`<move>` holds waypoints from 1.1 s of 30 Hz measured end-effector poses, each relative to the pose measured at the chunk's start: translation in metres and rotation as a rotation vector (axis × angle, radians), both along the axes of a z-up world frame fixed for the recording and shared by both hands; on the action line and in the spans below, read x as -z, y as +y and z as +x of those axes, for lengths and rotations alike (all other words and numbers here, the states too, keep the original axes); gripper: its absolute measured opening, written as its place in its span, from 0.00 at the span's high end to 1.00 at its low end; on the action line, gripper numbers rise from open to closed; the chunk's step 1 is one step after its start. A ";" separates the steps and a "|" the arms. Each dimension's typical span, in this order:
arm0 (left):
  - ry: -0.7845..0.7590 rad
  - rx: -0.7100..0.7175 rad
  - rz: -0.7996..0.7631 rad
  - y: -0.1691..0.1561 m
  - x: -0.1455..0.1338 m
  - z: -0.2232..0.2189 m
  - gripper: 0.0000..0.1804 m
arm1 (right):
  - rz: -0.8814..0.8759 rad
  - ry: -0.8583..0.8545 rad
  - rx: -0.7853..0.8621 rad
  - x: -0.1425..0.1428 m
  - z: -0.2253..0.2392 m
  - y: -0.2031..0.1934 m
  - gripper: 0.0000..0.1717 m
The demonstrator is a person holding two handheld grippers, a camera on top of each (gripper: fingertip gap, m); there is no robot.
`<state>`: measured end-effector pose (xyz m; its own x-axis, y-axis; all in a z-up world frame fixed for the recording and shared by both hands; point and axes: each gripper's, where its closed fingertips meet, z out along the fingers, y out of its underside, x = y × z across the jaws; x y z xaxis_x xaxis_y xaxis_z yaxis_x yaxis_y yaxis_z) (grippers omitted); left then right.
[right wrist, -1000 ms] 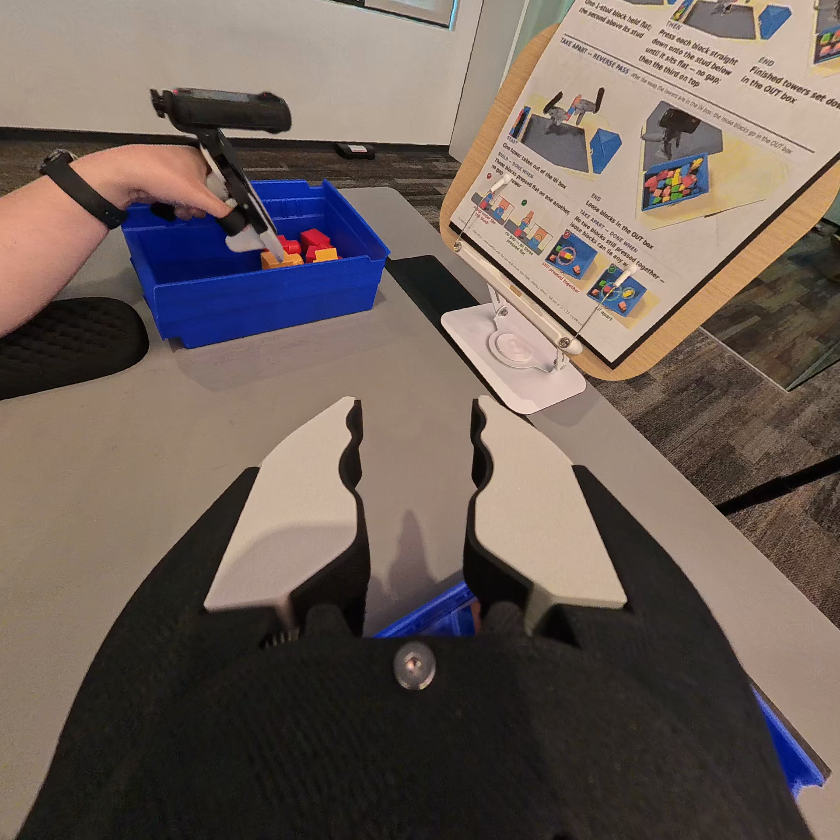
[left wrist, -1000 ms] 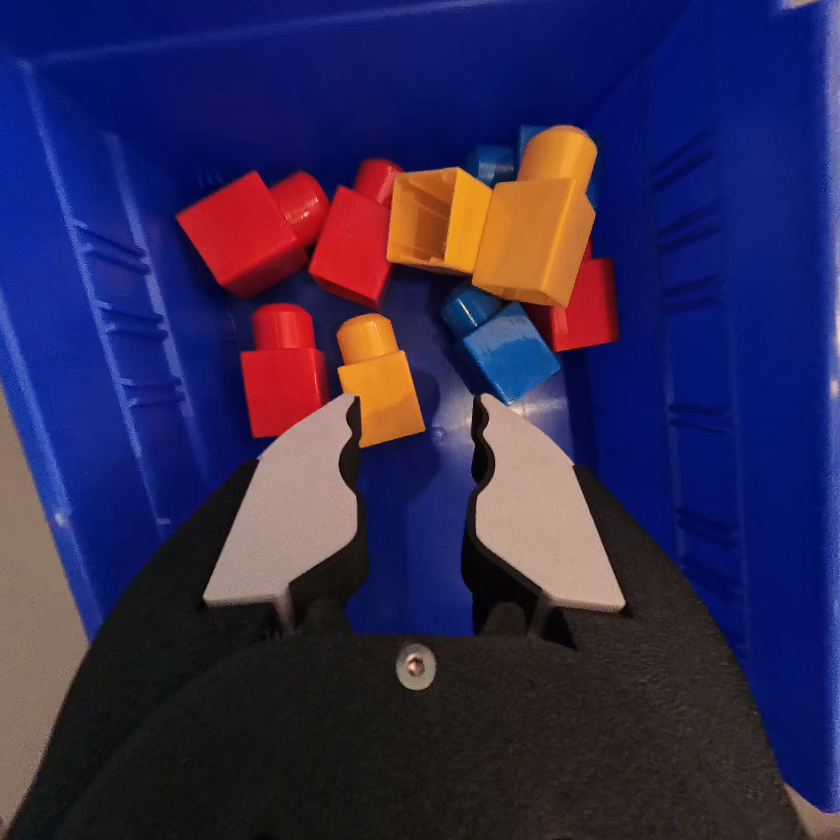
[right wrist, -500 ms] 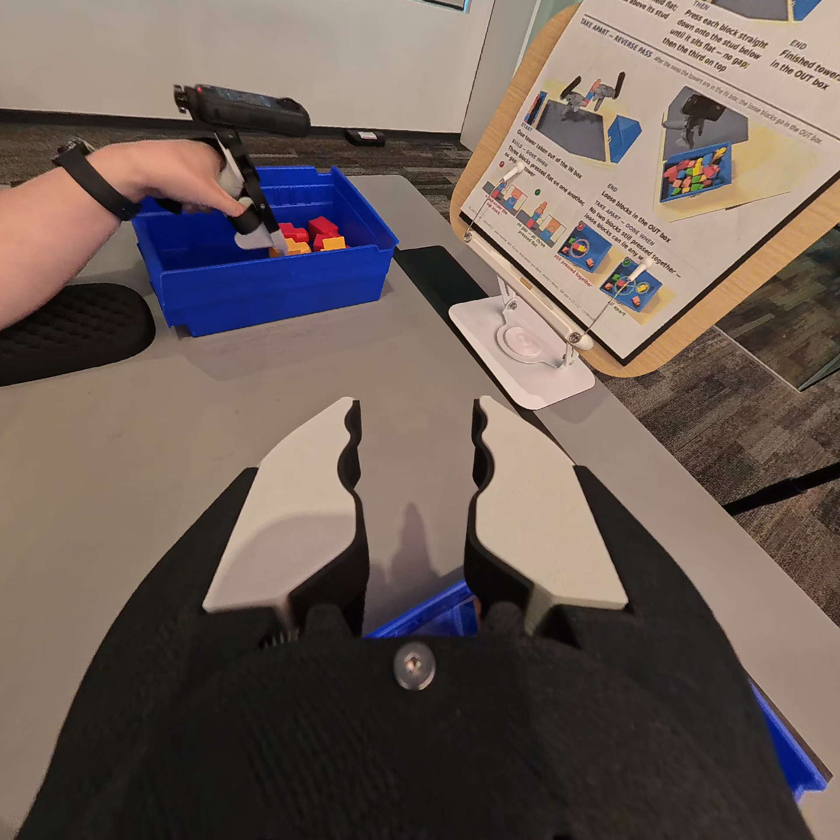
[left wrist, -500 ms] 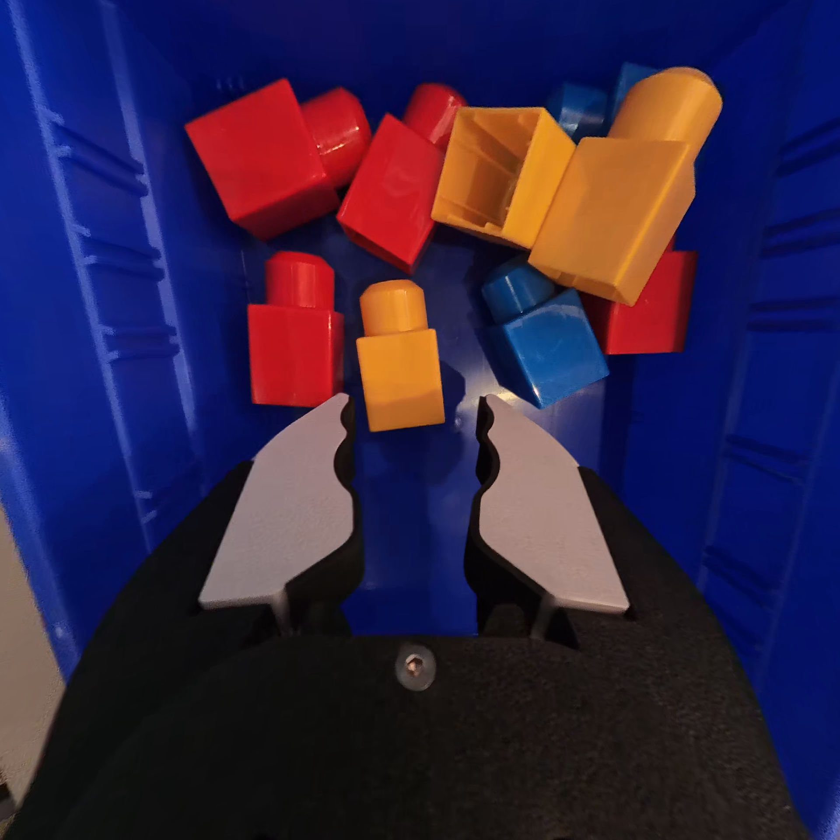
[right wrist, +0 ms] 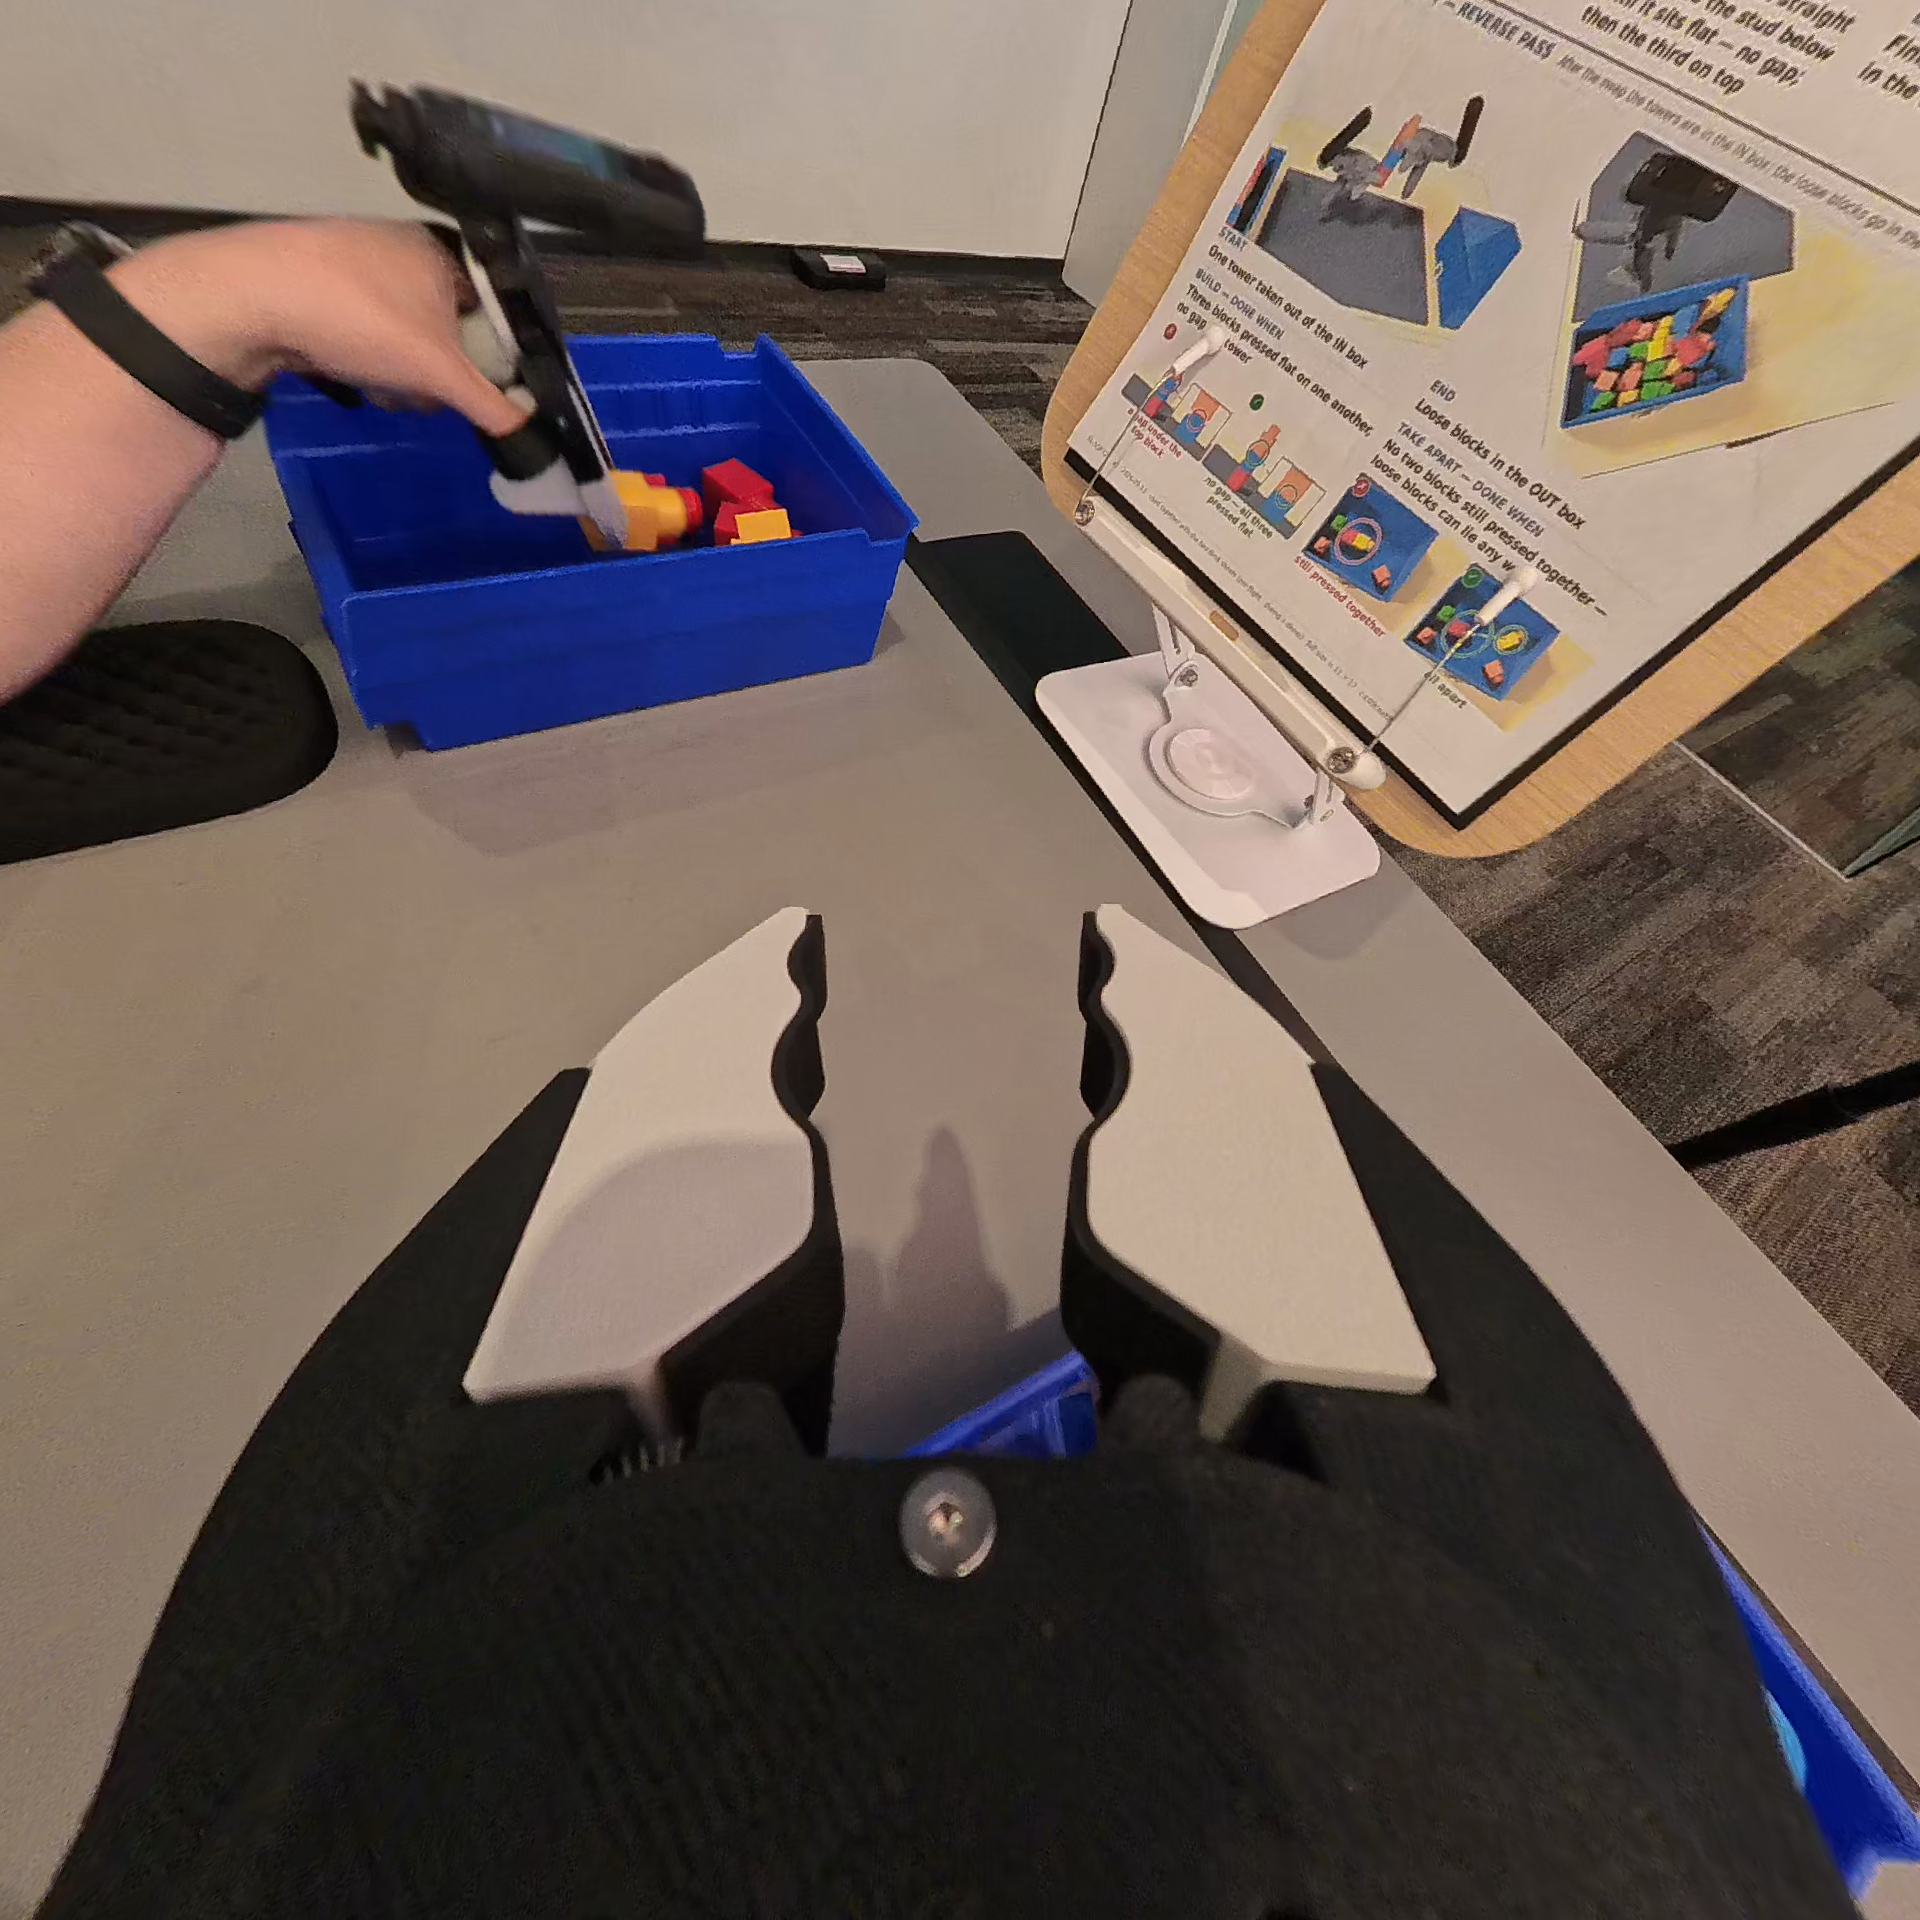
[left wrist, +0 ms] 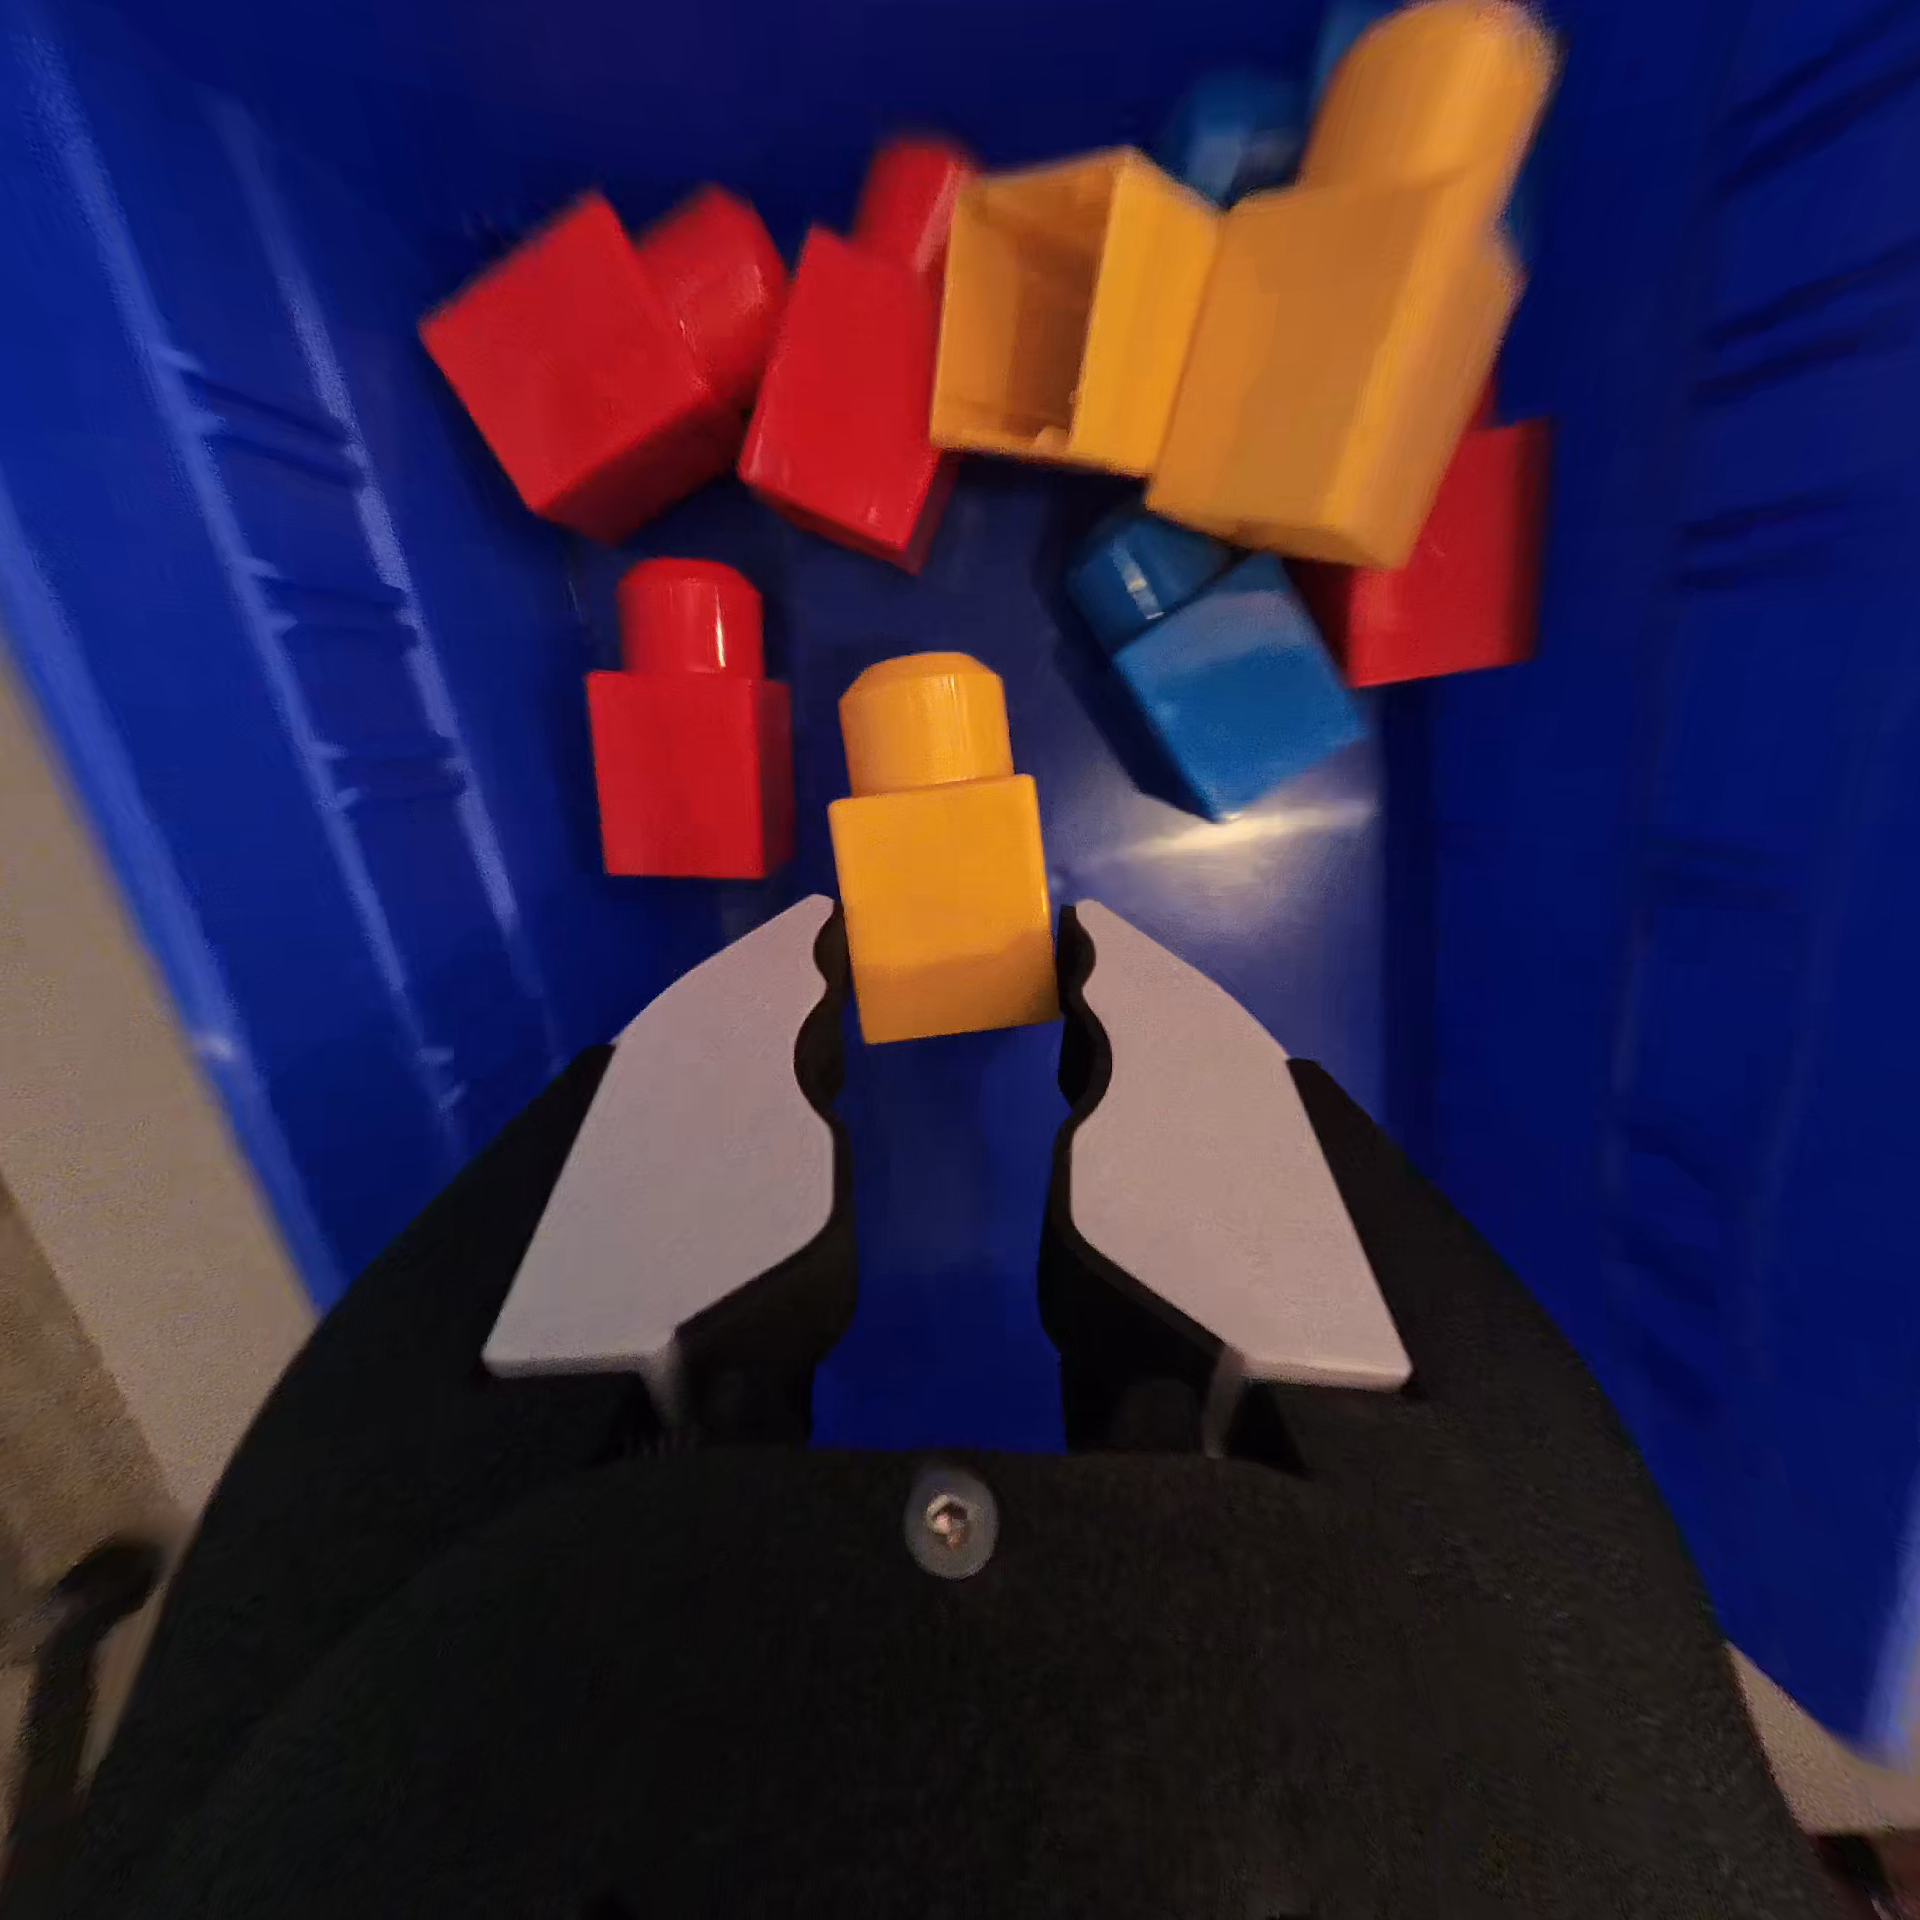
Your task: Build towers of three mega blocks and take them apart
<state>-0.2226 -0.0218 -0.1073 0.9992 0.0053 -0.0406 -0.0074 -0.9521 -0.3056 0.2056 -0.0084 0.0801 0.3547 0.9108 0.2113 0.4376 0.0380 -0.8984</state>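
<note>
**A:** Mega blocks first, from the left wrist view: we see red, orange and blue ones lying loose in the blue bin point(left wrist: 312, 727). Our left gripper point(left wrist: 948, 914) has its two fingers on either side of the orange block point(left wrist: 940, 894), stud pointing away from us, and both pads look pressed to its flanks.

**B:** We judge that side-on hold deliberate: it leaves stud and hollow base free for stacking. A red block point(left wrist: 686, 769) stands just beside it, a blue block point(left wrist: 1231, 707) lies farther right, and the rest are heaped at the back wall.

**A:** From the right wrist view, our right gripper point(right wrist: 948, 925) hangs over the bare grey table point(right wrist: 520, 987), fingers apart with nothing between them.

**B:** We read it as waiting where a tower would be built. Well apart, a hand point(right wrist: 343, 312) tips the left gripper down into the bin, orange block at its tips. An instruction board point(right wrist: 1507, 416) on a white stand point(right wrist: 1205, 769) leans at the table's edge.
</note>
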 end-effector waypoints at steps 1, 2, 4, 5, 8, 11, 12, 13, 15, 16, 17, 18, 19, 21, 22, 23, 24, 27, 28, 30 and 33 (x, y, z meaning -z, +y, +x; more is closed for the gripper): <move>-0.058 0.022 0.071 0.000 -0.020 0.009 0.79 | -0.002 0.013 -0.009 -0.001 -0.005 0.000 0.72; -0.135 0.072 0.163 0.002 -0.044 0.024 0.79 | -0.004 0.036 -0.027 -0.003 -0.011 -0.002 0.72; -0.336 0.242 0.359 -0.002 -0.098 0.073 0.79 | -0.016 0.113 -0.105 -0.009 -0.033 -0.011 0.72; -0.443 0.360 0.431 -0.011 -0.124 0.103 0.79 | -0.032 0.170 -0.164 -0.013 -0.047 -0.018 0.72; -0.623 0.782 0.560 -0.052 -0.174 0.189 0.79 | -0.128 0.374 -0.342 -0.026 -0.089 -0.043 0.71; -0.647 1.036 0.608 -0.078 -0.186 0.244 0.79 | -0.268 0.525 -0.452 -0.028 -0.121 -0.061 0.71; -0.651 1.062 0.597 -0.082 -0.185 0.256 0.79 | -0.305 0.542 -0.467 -0.024 -0.128 -0.065 0.71; -0.655 1.070 0.594 -0.083 -0.185 0.264 0.79 | -0.340 0.544 -0.489 -0.020 -0.135 -0.069 0.72; -0.653 1.084 0.601 -0.084 -0.184 0.274 0.79 | -0.406 0.539 -0.546 -0.014 -0.143 -0.079 0.71; -0.657 1.101 0.595 -0.086 -0.183 0.278 0.79 | -0.430 0.547 -0.563 -0.013 -0.145 -0.082 0.71; -0.653 1.111 0.589 -0.087 -0.181 0.280 0.79 | -0.452 0.557 -0.575 -0.012 -0.147 -0.084 0.71; -0.648 1.119 0.588 -0.088 -0.180 0.282 0.79 | -0.472 0.565 -0.592 -0.012 -0.148 -0.086 0.71; -0.658 1.131 0.591 -0.089 -0.180 0.284 0.79 | -0.489 0.569 -0.623 -0.012 -0.149 -0.090 0.73; -0.679 1.140 0.578 -0.090 -0.179 0.284 0.79 | -0.505 0.573 -0.661 -0.012 -0.148 -0.095 0.82; -0.682 1.135 0.578 -0.088 -0.178 0.283 0.79 | -0.502 0.562 -0.649 -0.010 -0.148 -0.093 0.82; -0.674 1.124 0.574 -0.086 -0.176 0.279 0.79 | -0.492 0.549 -0.622 -0.008 -0.149 -0.089 0.82; -0.650 1.101 0.570 -0.081 -0.174 0.273 0.77 | -0.474 0.531 -0.580 -0.004 -0.149 -0.082 0.82; -0.448 0.924 0.576 -0.050 -0.160 0.221 0.71 | -0.412 0.363 -0.425 0.023 -0.145 -0.057 0.82; -0.379 0.853 0.554 -0.041 -0.150 0.196 0.67 | -0.400 0.270 -0.367 0.038 -0.142 -0.048 0.82; -0.297 0.707 0.448 -0.031 -0.123 0.148 0.66 | -0.349 0.036 -0.230 0.076 -0.130 -0.026 0.82; -0.091 0.491 0.299 -0.011 -0.076 0.074 0.68 | -0.248 -0.258 -0.135 0.121 -0.115 -0.009 0.82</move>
